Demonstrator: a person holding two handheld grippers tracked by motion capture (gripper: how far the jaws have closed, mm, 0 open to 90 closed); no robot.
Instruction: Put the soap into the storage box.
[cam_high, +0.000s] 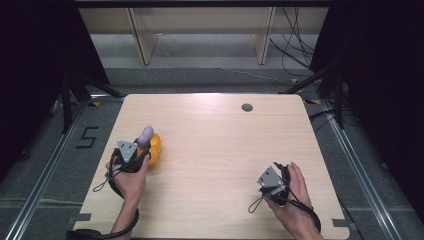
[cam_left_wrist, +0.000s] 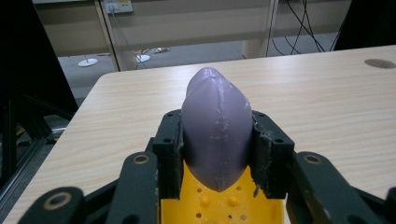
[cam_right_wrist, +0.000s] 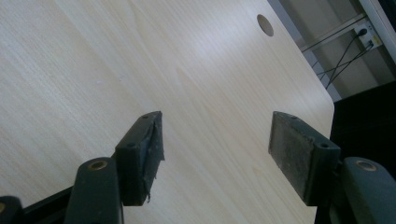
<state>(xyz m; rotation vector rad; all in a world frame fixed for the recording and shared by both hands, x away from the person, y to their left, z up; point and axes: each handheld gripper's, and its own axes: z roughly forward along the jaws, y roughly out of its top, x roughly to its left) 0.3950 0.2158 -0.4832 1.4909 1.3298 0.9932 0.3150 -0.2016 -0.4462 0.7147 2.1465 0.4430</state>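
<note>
Wooden table (cam_high: 215, 150), grommet hole (cam_high: 247, 107) near far edge. Yellow perforated piece (cam_left_wrist: 219, 205) at left side, under left tongs (cam_left_wrist: 217, 140). Left tongs clamped on purple pointed object (cam_left_wrist: 215, 126), held just above the yellow piece. Right tongs (cam_right_wrist: 215, 149) apart, nothing between, over bare table.

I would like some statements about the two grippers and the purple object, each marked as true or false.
1. The left gripper is shut on the purple object. True.
2. The right gripper holds a yellow thing. False: its jaws stand open with nothing between them.
3. A yellow perforated object lies below the purple object. True.
4. The purple object lies flat on the table near the round hole. False: it is clamped in the left gripper, far from the hole.
</note>
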